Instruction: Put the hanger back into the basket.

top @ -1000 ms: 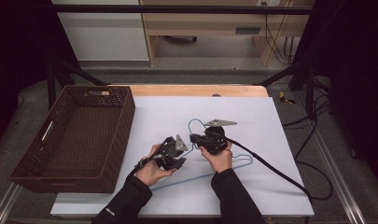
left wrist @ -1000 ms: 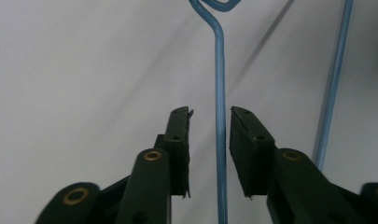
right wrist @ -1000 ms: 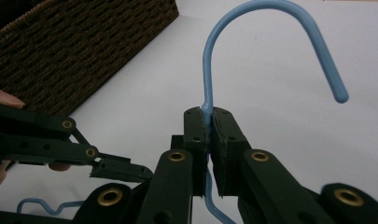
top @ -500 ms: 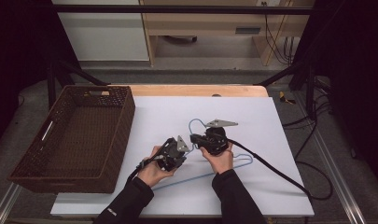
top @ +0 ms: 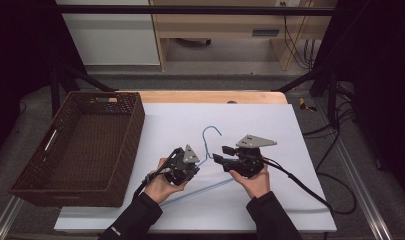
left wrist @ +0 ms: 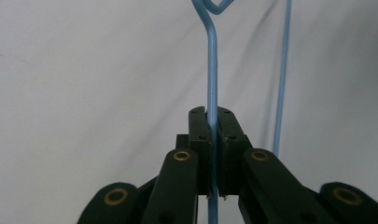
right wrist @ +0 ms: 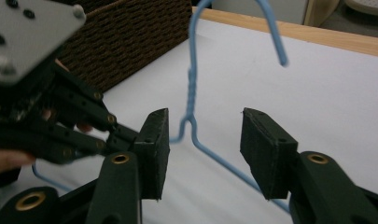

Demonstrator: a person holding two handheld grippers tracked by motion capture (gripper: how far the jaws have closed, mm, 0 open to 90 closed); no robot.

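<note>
Beside the wicker basket, I am keeping my left claw clenched on the blue wire hanger, lying mid-surface. My right claw, jaws released, is now edging up around its neck, so I judge a two-handed lift is close.

I can't read any words or numbers here. There is a tiny pale mark on the person's left sleeve, near the bottom edge, but it is too small to make out. Nothing else has letters, labels or signs on it.
</note>
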